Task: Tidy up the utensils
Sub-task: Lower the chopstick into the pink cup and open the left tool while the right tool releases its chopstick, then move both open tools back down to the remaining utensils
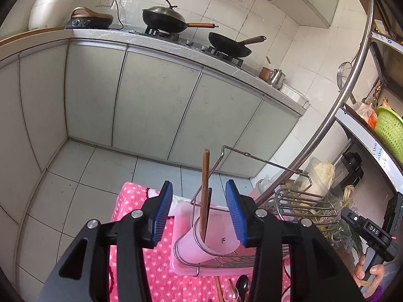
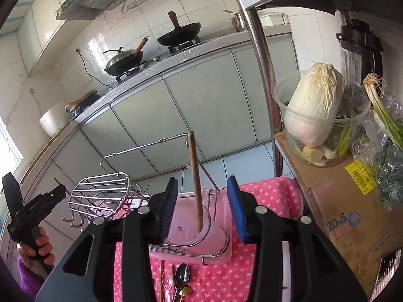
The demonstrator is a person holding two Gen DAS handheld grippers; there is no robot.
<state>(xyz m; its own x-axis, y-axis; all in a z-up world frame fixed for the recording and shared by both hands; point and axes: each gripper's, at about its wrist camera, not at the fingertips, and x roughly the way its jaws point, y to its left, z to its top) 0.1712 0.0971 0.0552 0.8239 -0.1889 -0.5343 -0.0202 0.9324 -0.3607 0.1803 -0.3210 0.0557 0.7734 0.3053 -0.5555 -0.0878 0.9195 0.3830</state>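
- Two grippers: left gripper [image 1: 199,214] and right gripper [image 2: 202,209], jaws apart, gripping nothing.
- Wooden chopsticks [image 1: 204,191] stand upright in pink cup [image 1: 216,241], inside wire rack [image 1: 302,201].
- Spoons [image 2: 181,275] lie on pink dotted cloth [image 2: 214,284].

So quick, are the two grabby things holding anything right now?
Left hand-held gripper: open, holding nothing; the wooden stick stands in the pink cup between its pads.
Right hand-held gripper: open, holding nothing.
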